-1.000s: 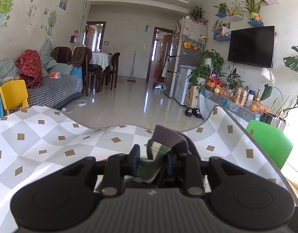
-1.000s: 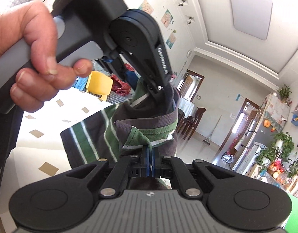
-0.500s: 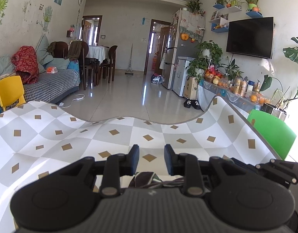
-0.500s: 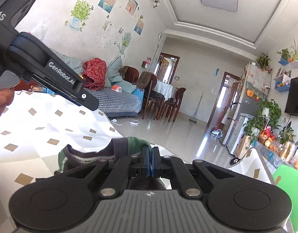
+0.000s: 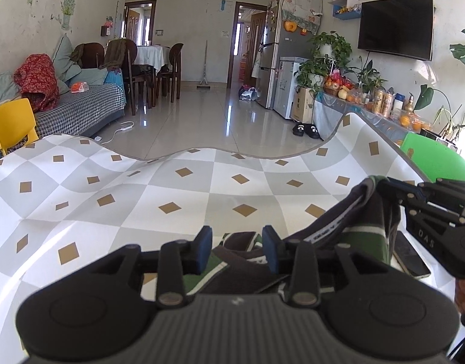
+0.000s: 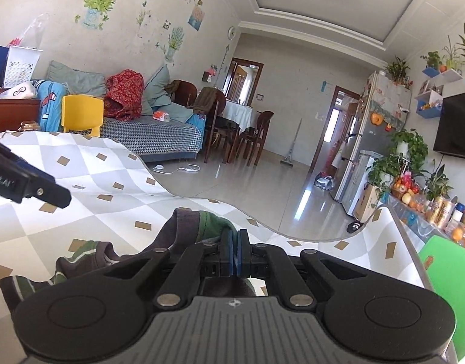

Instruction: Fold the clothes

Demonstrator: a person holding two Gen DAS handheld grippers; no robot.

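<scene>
A dark grey garment (image 5: 362, 221) with green and white stripes lies partly on the checked tablecloth (image 5: 171, 188). My left gripper (image 5: 237, 250) hangs low over its near end. Its jaws are opening, and cloth shows in the gap below them without either pad pressing on it. My right gripper (image 6: 234, 242) is shut on a green-edged fold of the garment (image 6: 208, 227). In the left wrist view that right gripper (image 5: 381, 186) holds the far end up at the right. The tip of the left gripper (image 6: 59, 197) shows at the left edge of the right wrist view.
A dark phone (image 5: 411, 257) lies on the table beside the garment at the right. A green chair (image 5: 438, 160) stands at the table's right corner and a yellow chair (image 5: 11, 121) at its left. The far table edge (image 5: 232, 153) drops to a tiled floor.
The left gripper let go of the raised garment and sank toward the table. The right gripper carried its end off to the right, away from the left gripper, drawing the cloth out.
</scene>
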